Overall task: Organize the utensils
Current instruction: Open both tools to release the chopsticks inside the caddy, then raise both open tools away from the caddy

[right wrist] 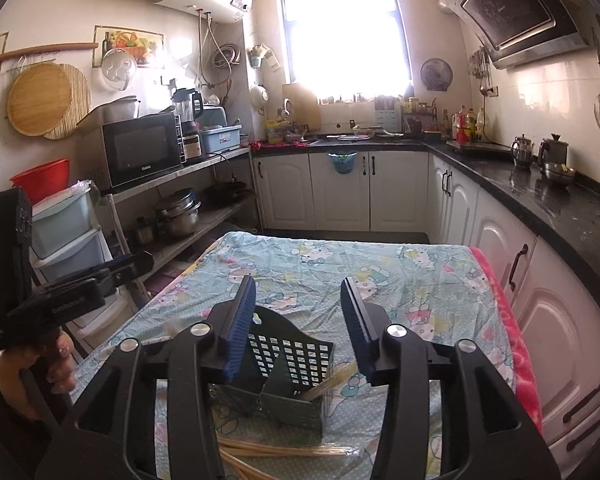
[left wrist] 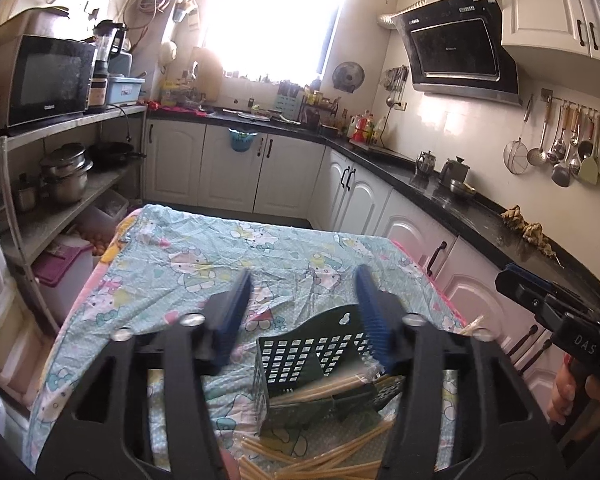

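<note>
A dark green perforated utensil holder (left wrist: 300, 360) (right wrist: 296, 360) stands on the table's cartoon-print cloth (left wrist: 204, 256) (right wrist: 400, 272). Pale wooden chopsticks (left wrist: 340, 384) (right wrist: 332, 380) lean inside its compartments. More loose chopsticks (left wrist: 300, 464) (right wrist: 280, 450) lie on the cloth at its near side. My left gripper (left wrist: 304, 276) hovers over the holder's left part, open, with nothing between its blue pads. My right gripper (right wrist: 298, 282) hangs above the holder's right part, also open and empty. A hand (right wrist: 56, 360) grips the left tool's handle.
A black countertop (left wrist: 460, 208) over white cabinets (right wrist: 496, 248) runs along the right and the back. A metal shelf with pots (left wrist: 66, 176) and a microwave (right wrist: 140, 148) stands to the left. A pink blanket edge (right wrist: 516, 340) borders the table's right side.
</note>
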A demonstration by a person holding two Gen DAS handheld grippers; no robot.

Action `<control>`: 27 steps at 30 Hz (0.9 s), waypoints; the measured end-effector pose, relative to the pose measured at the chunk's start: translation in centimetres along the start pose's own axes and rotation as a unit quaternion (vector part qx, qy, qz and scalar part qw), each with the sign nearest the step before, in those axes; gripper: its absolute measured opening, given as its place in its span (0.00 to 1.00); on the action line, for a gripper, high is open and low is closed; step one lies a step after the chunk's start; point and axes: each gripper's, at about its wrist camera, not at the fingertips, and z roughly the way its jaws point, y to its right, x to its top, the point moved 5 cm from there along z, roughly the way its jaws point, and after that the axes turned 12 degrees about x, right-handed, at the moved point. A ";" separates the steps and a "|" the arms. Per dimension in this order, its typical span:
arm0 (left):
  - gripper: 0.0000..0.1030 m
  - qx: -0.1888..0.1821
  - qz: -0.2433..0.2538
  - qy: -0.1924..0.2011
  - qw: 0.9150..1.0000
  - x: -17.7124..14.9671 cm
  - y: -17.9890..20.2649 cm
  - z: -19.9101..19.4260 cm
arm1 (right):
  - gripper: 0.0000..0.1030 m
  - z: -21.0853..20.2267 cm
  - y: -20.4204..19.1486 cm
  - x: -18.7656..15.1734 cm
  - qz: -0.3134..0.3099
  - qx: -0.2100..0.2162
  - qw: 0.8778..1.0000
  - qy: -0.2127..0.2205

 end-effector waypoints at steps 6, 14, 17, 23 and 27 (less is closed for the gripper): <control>0.85 0.004 -0.018 0.015 1.000 0.1 -1.0 -1.9 | 0.57 -1.7 -0.5 -0.4 -0.013 -0.007 1.000 0.010; 0.90 0.004 -0.031 0.025 0.999 -0.5 -2.0 -3.9 | 0.66 -4.0 -1.4 -1.0 -0.024 -0.012 0.999 0.027; 0.90 0.001 -0.034 0.025 0.999 -1.0 -2.1 -4.6 | 0.68 -4.6 -2.0 -1.3 -0.026 -0.009 0.999 0.028; 0.90 -0.004 -0.039 0.023 0.999 -1.8 -2.6 -5.7 | 0.71 -5.5 -3.1 -2.2 -0.039 -0.007 0.999 0.028; 0.90 -0.007 -0.042 0.021 0.999 -2.4 -2.8 -6.4 | 0.72 -5.9 -3.9 -2.7 -0.046 -0.007 0.999 0.026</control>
